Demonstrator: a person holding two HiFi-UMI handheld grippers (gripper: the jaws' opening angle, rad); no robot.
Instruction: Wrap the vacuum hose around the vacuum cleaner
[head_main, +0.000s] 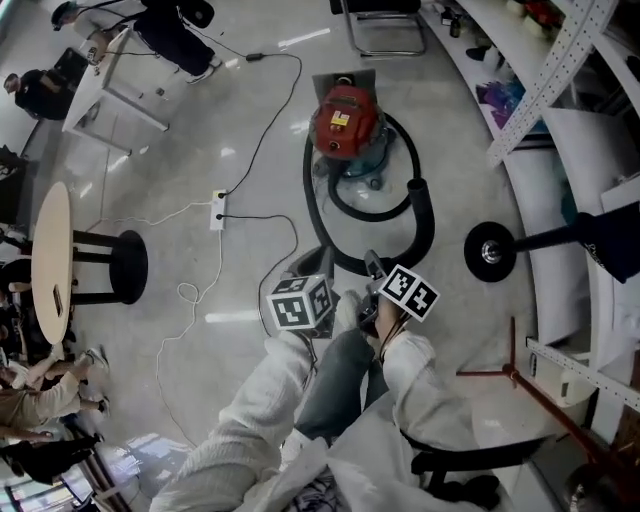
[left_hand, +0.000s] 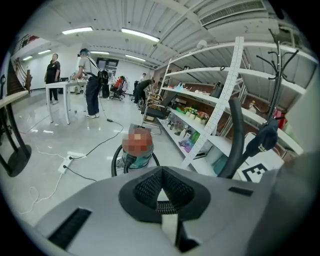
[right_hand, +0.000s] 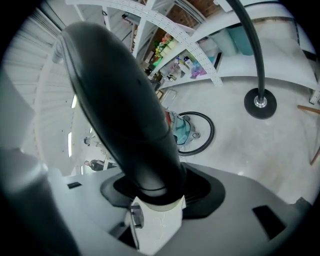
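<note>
Our right gripper (right_hand: 150, 187) has its fingers clamped on the thick black end of the vacuum hose (right_hand: 117, 100), which rises out of the grip and fills much of the right gripper view. Our left gripper (left_hand: 161, 192) has its fingers pressed together with nothing between them, and it hangs just beside the right one, above our knees. Beyond both, the vacuum cleaner (head_main: 345, 125), red on top with a teal body, stands on the floor (head_main: 250, 110) ahead of us. From the held end the hose curves along the floor past the cleaner's right side. A thinner stretch lies in a loose loop in front of the base, resting on the floor rather than snug against the body. We judge the wrapping barely begun: the free end is in hand, but no turn sits tight on the cleaner. What is left is to carry the end round the body, take up the slack and seat the coils. A white power strip (head_main: 218, 210) lies to the left and a coat stand's round base (head_main: 490, 250) to the right, both apart from the hose.
</note>
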